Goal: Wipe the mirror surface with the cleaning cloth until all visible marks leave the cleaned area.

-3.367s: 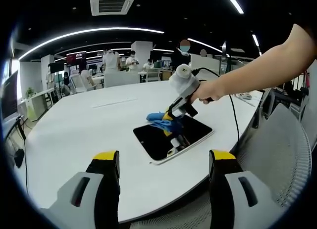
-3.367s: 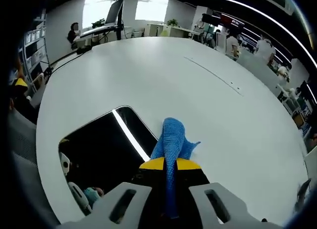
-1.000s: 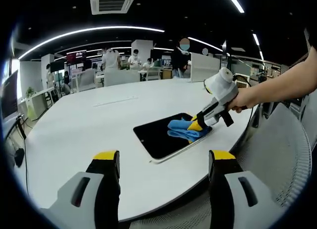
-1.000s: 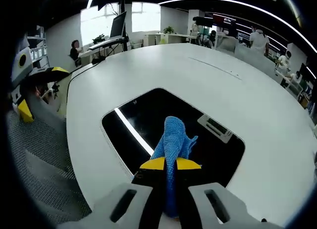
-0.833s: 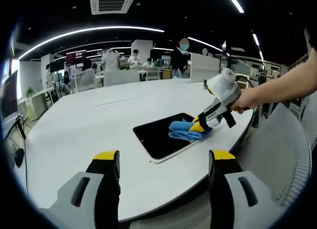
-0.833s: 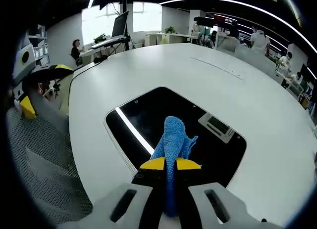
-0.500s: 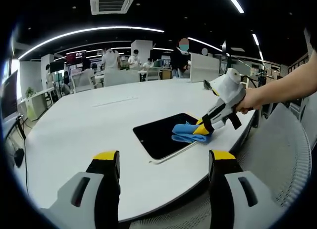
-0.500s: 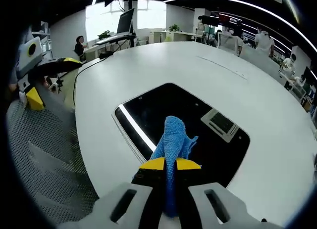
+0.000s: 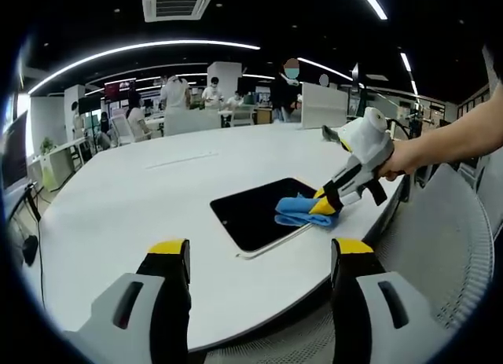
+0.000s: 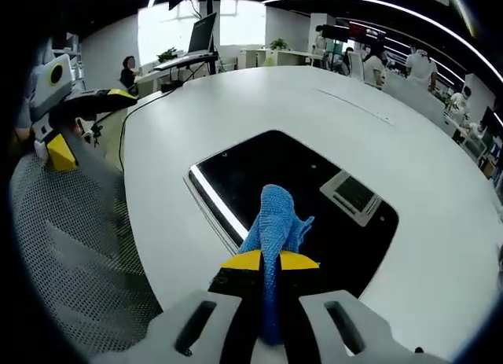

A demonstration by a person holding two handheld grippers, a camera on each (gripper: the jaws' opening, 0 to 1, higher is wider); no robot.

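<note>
A flat rectangular mirror (image 9: pixel 259 212) (image 10: pixel 299 191) with a pale frame lies on the white table, its glass dark with ceiling reflections. My right gripper (image 10: pixel 271 262) (image 9: pixel 322 208) is shut on a blue cleaning cloth (image 10: pixel 273 222) (image 9: pixel 297 211), which rests on the mirror's corner nearest the table's edge and the mesh chair. A person's hand and forearm (image 9: pixel 440 144) hold that gripper. My left gripper (image 9: pixel 259 258) stands open, well back from the mirror at the table's edge, nothing between its jaws. It shows small at the left of the right gripper view (image 10: pixel 67 120).
The large white table (image 9: pixel 134 199) (image 10: pixel 377 128) curves around the mirror. A grey mesh chair (image 9: pixel 464 254) (image 10: pixel 71 277) stands close to the table's edge. Desks, monitors and several people fill the office behind.
The right gripper has dragged the cloth from the mirror's far part across the glass to the corner near the table's edge. The left gripper has stayed put.
</note>
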